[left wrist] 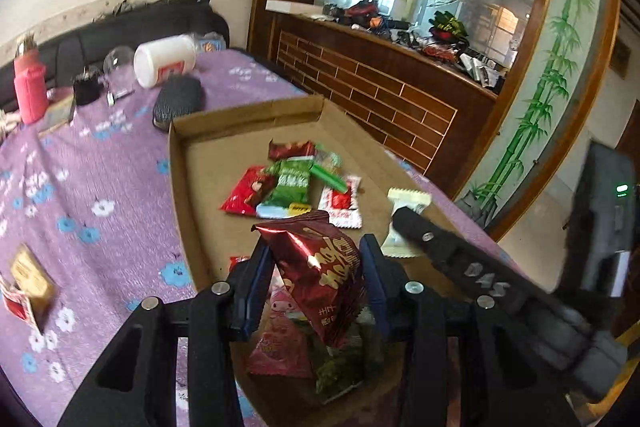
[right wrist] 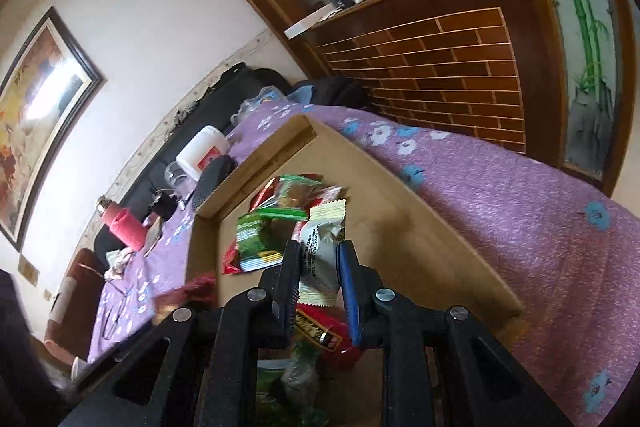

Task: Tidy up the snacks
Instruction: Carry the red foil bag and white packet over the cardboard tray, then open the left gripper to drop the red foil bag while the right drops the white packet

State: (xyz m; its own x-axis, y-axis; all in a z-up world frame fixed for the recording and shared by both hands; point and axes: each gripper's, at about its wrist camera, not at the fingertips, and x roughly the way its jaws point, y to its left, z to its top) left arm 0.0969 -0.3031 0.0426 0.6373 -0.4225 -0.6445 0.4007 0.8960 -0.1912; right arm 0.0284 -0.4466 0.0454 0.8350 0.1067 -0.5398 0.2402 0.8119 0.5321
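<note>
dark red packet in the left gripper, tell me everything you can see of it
The dark red packet is a glossy, crinkled foil snack pouch with gold lettering. It stands tilted, its sealed top edge uppermost, clamped between the blue pads of the left gripper. It hangs over the cardboard tray, above other snacks lying below.

The left gripper is a matte black plastic frame of angled struts with triangular cut-outs, pinned by round silver screws, and its two flat fingers carry dark blue pads. The right gripper has the same black struts and silver screws, with one black ribbed pad and one blue. In the left wrist view, the right gripper's black arm bears pale stamped lettering and a small green light on its grey housing.
</note>
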